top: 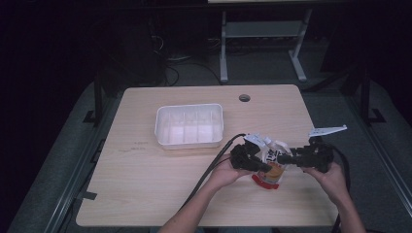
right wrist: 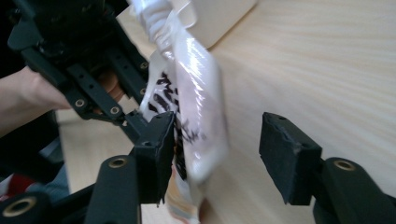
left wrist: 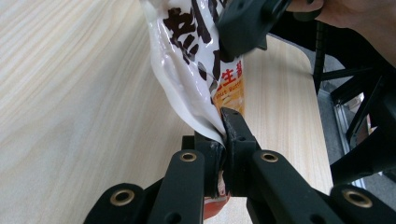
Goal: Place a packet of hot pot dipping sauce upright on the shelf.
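Pouch [top: 272, 162] sits at about five o'clock on the table [top: 155, 194], held up off the wood between the two grippers, with the white tray [top: 189, 125] near the centre, toward eleven o'clock from it. The pouch is glossy white with dark lettering, an orange band and a red lower edge.

Left gripper [left wrist: 223, 140] is clamped tight on the pouch's edge, the film crumpled between its jaws. Right gripper [right wrist: 215, 158] stands wide apart around the pouch's other side: one jaw lies against or just beside the film, the other is well clear, so it has hold of nothing.

Likely trouble from here: the pouch hangs from a single narrow pinch on slick film, so it could slip out or swing as the hand turns. If the right jaws close while the pouch is blurred and moving, they may catch only a fold or miss it. Pulling both ways could tear the seam.

Both hands come in from six o'clock, forearms angled inward. Left hand [top: 224, 171] cups its gripper from below, pointing toward three o'clock; right hand [top: 333, 175] points its gripper back toward nine o'clock, the two tools nearly nose to nose.
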Available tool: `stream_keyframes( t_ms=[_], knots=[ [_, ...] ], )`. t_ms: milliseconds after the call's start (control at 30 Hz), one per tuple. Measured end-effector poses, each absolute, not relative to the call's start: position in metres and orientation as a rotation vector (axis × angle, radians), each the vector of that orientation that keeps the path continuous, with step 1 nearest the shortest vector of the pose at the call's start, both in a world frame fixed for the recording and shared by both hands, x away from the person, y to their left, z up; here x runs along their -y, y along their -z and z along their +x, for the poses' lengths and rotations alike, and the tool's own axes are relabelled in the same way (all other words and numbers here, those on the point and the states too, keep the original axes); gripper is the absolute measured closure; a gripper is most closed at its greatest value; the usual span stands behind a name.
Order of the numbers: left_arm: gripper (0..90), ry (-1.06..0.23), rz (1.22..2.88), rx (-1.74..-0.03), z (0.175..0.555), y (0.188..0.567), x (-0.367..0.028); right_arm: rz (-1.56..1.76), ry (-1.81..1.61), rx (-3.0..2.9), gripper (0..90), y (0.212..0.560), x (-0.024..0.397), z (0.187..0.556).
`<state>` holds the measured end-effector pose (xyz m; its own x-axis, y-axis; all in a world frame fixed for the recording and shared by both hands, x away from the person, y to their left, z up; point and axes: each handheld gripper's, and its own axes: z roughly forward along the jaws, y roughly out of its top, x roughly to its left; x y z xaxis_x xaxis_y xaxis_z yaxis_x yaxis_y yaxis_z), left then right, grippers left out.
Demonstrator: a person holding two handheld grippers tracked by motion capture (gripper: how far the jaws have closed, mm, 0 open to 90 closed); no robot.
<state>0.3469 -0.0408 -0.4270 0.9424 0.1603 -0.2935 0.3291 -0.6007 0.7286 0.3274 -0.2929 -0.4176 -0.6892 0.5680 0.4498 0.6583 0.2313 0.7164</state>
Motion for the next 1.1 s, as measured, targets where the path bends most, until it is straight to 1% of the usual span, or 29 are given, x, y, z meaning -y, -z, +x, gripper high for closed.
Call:
stream_keyframes(
  t_ms=[33,133,167,200,233,333,367,433,533,667,767,800,833,900,967,1033,1100],
  knots=[
    [86.0,0.245,2.226,-0.335,0.346,0.427,0.041,-1.173,1.466,2.381,48.0,0.419,0.291,0.328],
    [86.0,0.247,2.227,-0.33,0.345,0.427,0.042,-1.126,1.499,2.346,59.4,0.418,0.289,0.328],
    [86.0,0.247,2.227,-0.33,0.345,0.427,0.042,-1.126,1.499,2.346,59.4,0.418,0.289,0.328],
    [86.0,0.243,2.231,-0.331,0.345,0.427,0.042,-1.118,1.515,2.342,63.5,0.417,0.289,0.327],
    [86.0,0.244,2.235,-0.335,0.345,0.427,0.042,-1.103,1.559,2.343,70.5,0.413,0.29,0.324],
    [85.9,0.247,2.236,-0.343,0.346,0.428,0.041,-1.111,1.588,2.347,76.1,0.408,0.292,0.321],
    [85.9,0.247,2.236,-0.343,0.346,0.428,0.041,-1.111,1.588,2.347,76.1,0.408,0.292,0.321],
    [85.7,0.25,2.231,-0.351,0.347,0.428,0.04,-1.121,1.614,2.353,79.7,0.402,0.296,0.318],
    [85.2,0.246,2.233,-0.353,0.346,0.428,0.039,-1.134,1.605,2.379,81.6,0.4,0.294,0.316],
    [82.4,0.227,2.238,-0.361,0.346,0.427,0.035,-1.143,1.581,2.41,83.9,0.395,0.29,0.314],
    [76.7,0.201,2.251,-0.364,0.345,0.426,0.033,-1.142,1.565,2.439,85.0,0.391,0.284,0.312],
    [74.1,0.168,2.263,-0.37,0.344,0.424,0.029,-1.134,1.557,2.455,85.2,0.389,0.281,0.311],
    [72.4,0.168,2.263,-0.37,0.344,0.424,0.029,-1.134,1.557,2.455,85.2,0.389,0.281,0.311],
    [67.6,0.106,2.269,-0.365,0.34,0.42,0.022,-1.12,1.551,2.485,85.8,0.381,0.273,0.308],
    [62.7,0.08,2.276,-0.365,0.338,0.418,0.016,-1.118,1.549,2.499,86.0,0.377,0.27,0.306],
    [59.2,0.053,2.285,-0.364,0.336,0.417,0.01,-1.122,1.55,2.516,86.2,0.372,0.267,0.304],
    [58.0,0.033,2.291,-0.367,0.334,0.417,0.004,-1.141,1.546,2.535,86.4,0.367,0.264,0.303]
  ],
)
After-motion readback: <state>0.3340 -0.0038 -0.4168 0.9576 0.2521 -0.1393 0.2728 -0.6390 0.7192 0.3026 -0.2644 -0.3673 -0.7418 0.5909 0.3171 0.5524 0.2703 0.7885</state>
